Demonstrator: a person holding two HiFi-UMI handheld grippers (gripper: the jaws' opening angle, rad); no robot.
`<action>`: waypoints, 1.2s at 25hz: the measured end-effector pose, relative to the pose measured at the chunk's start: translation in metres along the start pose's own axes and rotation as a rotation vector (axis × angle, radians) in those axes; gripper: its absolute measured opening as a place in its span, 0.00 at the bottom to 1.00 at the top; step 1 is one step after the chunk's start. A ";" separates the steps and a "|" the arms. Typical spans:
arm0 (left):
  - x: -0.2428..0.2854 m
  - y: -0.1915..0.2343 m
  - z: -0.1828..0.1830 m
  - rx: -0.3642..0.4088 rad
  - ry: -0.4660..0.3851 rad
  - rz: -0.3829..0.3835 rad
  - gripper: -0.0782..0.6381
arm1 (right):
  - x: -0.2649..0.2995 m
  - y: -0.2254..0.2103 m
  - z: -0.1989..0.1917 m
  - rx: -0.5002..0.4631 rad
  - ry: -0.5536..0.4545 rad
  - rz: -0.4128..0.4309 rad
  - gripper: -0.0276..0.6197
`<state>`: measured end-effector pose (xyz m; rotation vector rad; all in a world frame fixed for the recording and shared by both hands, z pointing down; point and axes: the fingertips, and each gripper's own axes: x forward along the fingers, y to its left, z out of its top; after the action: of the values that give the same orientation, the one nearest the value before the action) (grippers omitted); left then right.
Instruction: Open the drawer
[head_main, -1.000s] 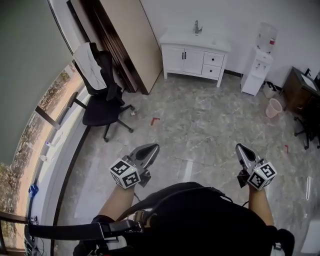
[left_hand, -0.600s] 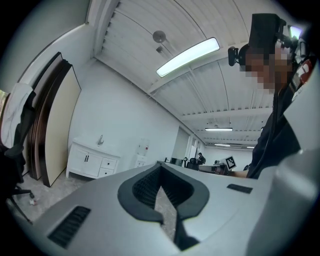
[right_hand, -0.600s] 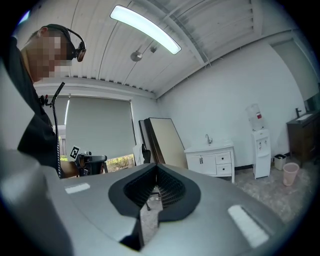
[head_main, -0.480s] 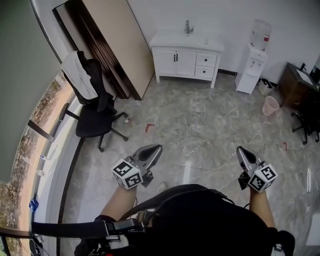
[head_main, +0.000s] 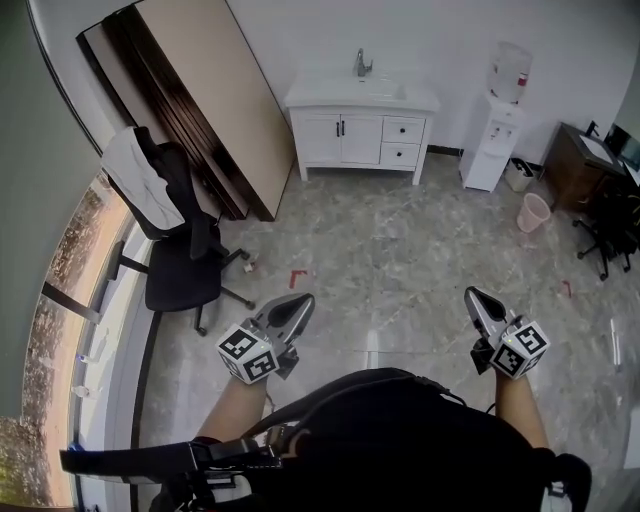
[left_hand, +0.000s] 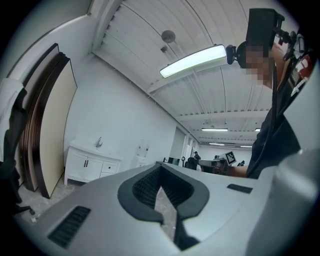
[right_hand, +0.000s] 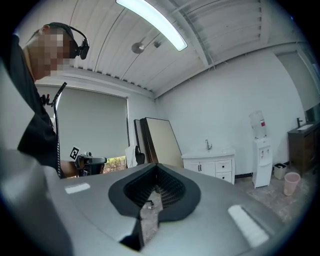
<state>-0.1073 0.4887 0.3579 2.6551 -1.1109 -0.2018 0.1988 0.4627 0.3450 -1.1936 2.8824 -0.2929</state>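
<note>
A white vanity cabinet with a sink stands against the far wall. Its two small drawers, both closed, are stacked on its right side. The cabinet also shows in the left gripper view and in the right gripper view. My left gripper and right gripper are held level in front of the person, far from the cabinet and pointing toward it. Both are shut, with nothing between the jaws.
A black office chair with a white cloth on it stands at the left by the window. Large boards lean on the wall beside the cabinet. A water dispenser, a pink bin and a dark desk are at the right.
The person has walked forward with both grippers. The cabinet, chair and boards have slid left in the head view. Both grippers have stayed shut.
</note>
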 end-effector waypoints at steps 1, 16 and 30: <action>-0.004 0.012 0.002 0.001 0.005 0.001 0.10 | 0.013 0.004 0.001 -0.002 -0.001 0.003 0.05; -0.002 0.116 0.017 -0.014 0.028 0.080 0.10 | 0.134 -0.012 -0.007 0.022 0.027 0.070 0.05; 0.172 0.085 0.020 -0.003 -0.036 0.150 0.10 | 0.142 -0.184 0.034 0.008 0.029 0.202 0.05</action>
<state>-0.0492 0.3045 0.3579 2.5608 -1.3127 -0.2230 0.2293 0.2300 0.3528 -0.8930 2.9913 -0.3196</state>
